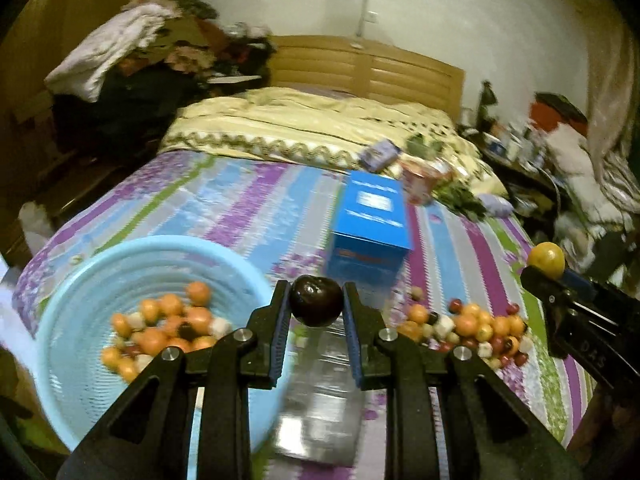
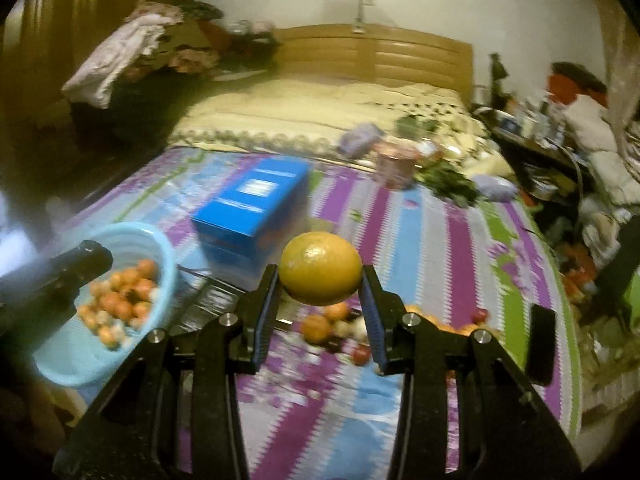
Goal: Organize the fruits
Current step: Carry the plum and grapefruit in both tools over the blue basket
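Bedroom setting; bed (image 1: 240, 204) with a striped purple, blue and green cover carries everything. Landmark: blue box (image 1: 370, 224) lying mid-bed. Left of the box and nearer the camera, a light blue basin (image 1: 80, 280) holds small orange, red and white fruits. Right of the box and nearer, a loose pile of fruit (image 1: 468, 328) of the same kinds lies on the cover. Left gripper (image 1: 316, 300) pinches a dark plum (image 1: 315, 300) between both fingers, raised just in front of the box, beside the basin rim. Right gripper (image 2: 320, 276) pinches a yellow orange (image 2: 320, 268), raised above the pile, right of the box. Both views are motion-blurred.
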`<state>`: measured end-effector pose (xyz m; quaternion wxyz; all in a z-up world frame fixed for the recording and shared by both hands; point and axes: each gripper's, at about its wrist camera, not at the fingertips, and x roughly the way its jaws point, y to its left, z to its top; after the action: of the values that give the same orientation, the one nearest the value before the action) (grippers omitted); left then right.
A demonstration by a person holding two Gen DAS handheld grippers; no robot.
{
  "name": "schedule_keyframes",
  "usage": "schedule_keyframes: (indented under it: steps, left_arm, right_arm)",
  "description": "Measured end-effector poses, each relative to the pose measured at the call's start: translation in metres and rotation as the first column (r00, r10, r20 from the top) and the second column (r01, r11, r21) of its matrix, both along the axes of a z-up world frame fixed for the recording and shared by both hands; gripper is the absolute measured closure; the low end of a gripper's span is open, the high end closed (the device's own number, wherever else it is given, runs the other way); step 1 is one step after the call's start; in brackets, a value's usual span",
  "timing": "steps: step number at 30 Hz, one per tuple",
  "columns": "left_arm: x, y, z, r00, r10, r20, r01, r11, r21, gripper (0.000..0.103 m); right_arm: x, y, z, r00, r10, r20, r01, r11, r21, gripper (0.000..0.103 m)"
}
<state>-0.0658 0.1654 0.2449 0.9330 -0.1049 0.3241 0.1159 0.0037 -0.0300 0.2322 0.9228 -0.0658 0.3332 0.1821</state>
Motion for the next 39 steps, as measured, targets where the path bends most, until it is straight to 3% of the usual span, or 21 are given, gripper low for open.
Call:
schedule_keyframes:
  steps: [11,20,28,35,39]
  left_arm:
    - [-0.038,0.094,0.016,0.988,0.157,0.007,-0.157,0.988,-0.017,0.078]
    - [-0.047,0.146,0.006,0.978,0.196,-0.070,-0.199,0.980,-0.034,0.078]
    - [-0.040,0.185,-0.027,0.961,0.188,-0.202,-0.209,0.974,-0.091,0.078]
    - [-0.036,0.210,-0.054,0.934,0.177,-0.310,-0.231,0.962,-0.146,0.078]
    - [-0.039,0.221,-0.062,0.921,0.189,-0.340,-0.252,0.956,-0.152,0.078]
  right_arm:
    - [-0.008,0.100,0.016,0.986,0.168,0.004,-0.168,0.986,0.021,0.063]
    - [-0.010,0.164,0.011,0.955,0.289,-0.063,-0.289,0.957,0.001,0.063]
    - [-0.002,0.207,-0.009,0.903,0.370,-0.219,-0.385,0.923,-0.029,0.063]
    - [0.009,0.226,-0.035,0.839,0.390,-0.380,-0.436,0.899,-0.040,0.063]
    - [0.014,0.226,-0.043,0.828,0.382,-0.411,-0.441,0.896,-0.056,0.063]
